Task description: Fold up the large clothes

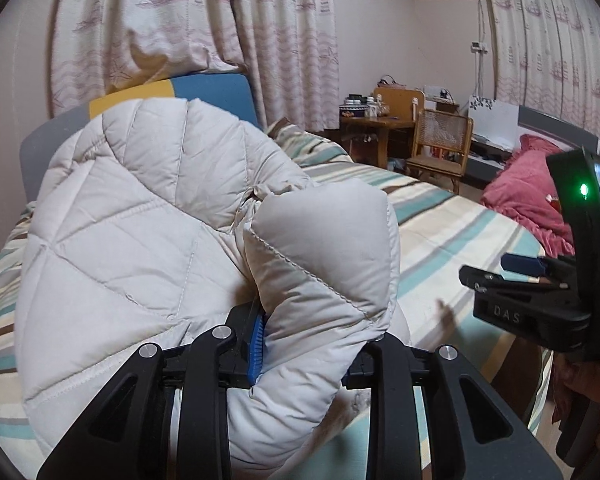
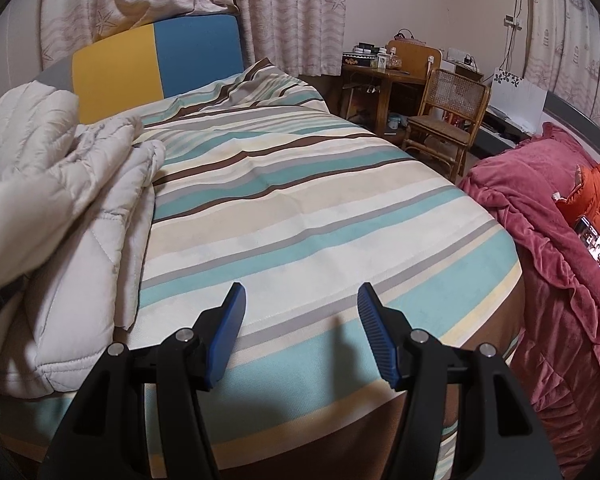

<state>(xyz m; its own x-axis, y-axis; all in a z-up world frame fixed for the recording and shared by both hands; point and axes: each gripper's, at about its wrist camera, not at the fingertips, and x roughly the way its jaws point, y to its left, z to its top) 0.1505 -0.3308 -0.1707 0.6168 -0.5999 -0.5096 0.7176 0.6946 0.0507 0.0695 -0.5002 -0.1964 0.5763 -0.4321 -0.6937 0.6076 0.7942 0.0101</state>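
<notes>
**Gripping one end while the free hand waits off to the side**

Clamping a puffy fold of the quilted jacket (image 1: pixel 148 216), the left gripper (image 1: pixel 304 344) has its blue pads pressed into the padding, so the cloth bulges out above and below the jaws. In the right wrist view the same pale jacket lies heaped along the left edge of the striped bed (image 2: pixel 320 208), its long axis running from the yellow-and-blue headboard (image 2: pixel 156 64) down toward the near edge.

The right gripper (image 2: pixel 300 332) hangs above bare bedding with its jaws apart and nothing between them. The jacket sits well to its left; only striped sheet lies straight ahead.

That is the relation the next move probably turns on. The left hand already has the garment, so the free hand would have to cross leftward to reach a second hold, likely on the loose lower part near the bed's edge. Which part of the jacket the left gripper holds, sleeve or hem, cannot be told from these views.
</notes>
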